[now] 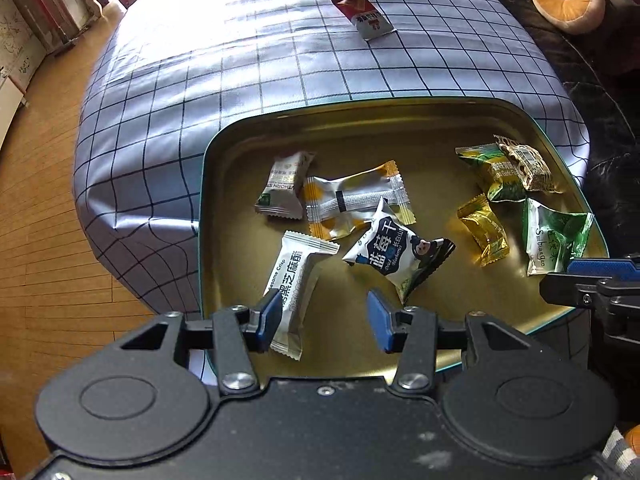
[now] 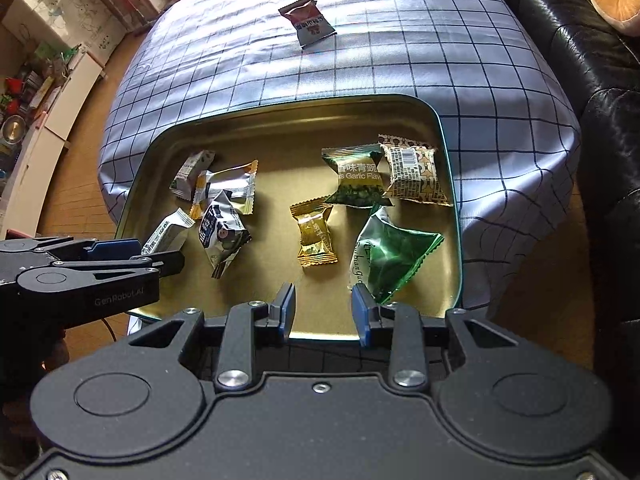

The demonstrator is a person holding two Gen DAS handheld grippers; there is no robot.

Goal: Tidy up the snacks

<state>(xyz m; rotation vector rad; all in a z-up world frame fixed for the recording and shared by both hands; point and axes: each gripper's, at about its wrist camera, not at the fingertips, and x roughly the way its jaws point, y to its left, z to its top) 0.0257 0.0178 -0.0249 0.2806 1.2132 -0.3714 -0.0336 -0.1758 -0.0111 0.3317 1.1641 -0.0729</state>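
Snack packets total nine: eight lie in the gold tin tray [image 1: 400, 120], and one red-and-white packet [image 1: 362, 16] lies alone on the checked tablecloth [image 1: 180, 92], well beyond the tray's far rim. Ahead of the left gripper [image 1: 322, 322], jaws released and holding nothing, are four packets, the white sesame crisp packet [image 1: 294, 284] just beside its left finger. Ahead of the right gripper [image 2: 322, 312], likewise released, are four more, the green packet [image 2: 390, 256] nearest its right finger.

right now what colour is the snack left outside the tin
Red and white, clearest in the right wrist view.
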